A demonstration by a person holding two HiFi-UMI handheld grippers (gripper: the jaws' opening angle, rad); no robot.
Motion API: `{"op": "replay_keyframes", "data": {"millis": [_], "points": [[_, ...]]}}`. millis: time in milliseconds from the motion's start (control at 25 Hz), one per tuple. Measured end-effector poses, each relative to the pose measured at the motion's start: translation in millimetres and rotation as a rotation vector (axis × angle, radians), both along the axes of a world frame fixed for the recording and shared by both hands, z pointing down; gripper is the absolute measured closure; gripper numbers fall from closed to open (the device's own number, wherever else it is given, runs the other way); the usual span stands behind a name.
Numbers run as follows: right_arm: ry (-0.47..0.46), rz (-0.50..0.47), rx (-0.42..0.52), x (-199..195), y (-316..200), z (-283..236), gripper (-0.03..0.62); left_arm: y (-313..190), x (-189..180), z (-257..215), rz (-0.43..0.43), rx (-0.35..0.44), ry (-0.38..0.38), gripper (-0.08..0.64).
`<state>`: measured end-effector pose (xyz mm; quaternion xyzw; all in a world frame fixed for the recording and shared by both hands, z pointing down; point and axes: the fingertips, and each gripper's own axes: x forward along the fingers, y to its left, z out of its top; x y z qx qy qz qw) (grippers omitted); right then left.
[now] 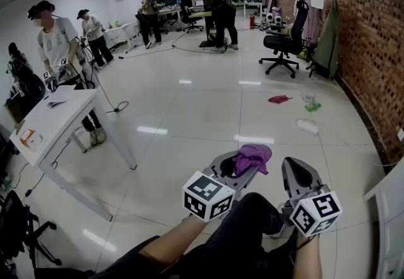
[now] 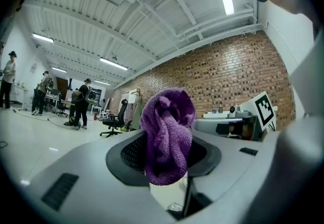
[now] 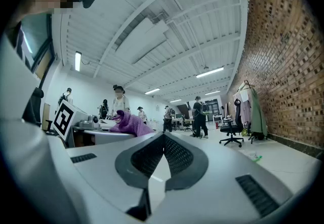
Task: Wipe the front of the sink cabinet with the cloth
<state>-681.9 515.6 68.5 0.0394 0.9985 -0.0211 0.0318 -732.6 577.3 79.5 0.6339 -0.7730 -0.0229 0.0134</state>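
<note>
A bunched purple cloth [image 1: 253,157] is pinched in my left gripper [image 1: 242,169], which is held above the shiny floor in front of my knees. In the left gripper view the cloth [image 2: 167,122] fills the space between the jaws and sticks out past the tips of the gripper [image 2: 165,156]. My right gripper [image 1: 293,170] hovers just to the right at about the same height. Its jaws meet at the tips [image 3: 163,139] with nothing held. A white panel [image 1: 390,211] at the lower right edge may be the cabinet; I cannot tell.
A white table [image 1: 60,121] stands at the left. Several people work at the back and left. A black office chair [image 1: 284,44] stands by the brick wall [image 1: 372,38]. A pink rag [image 1: 278,99], a green item [image 1: 312,106] and a white bottle [image 1: 307,126] lie on the floor.
</note>
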Motion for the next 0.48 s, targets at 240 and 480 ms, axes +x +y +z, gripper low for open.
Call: {"op": "replay_keyframes", "data": {"millis": [240,480], "points": [[-0.001,0.057,-0.002,30,-28,2,0.591,-38,30,1,0.075,0.0,-0.012,0.409],[-0.007,0.167,-0.006,79,-70,0,0.591,-86,76,-1,0.194,0.005,-0.015,0.409]]}}
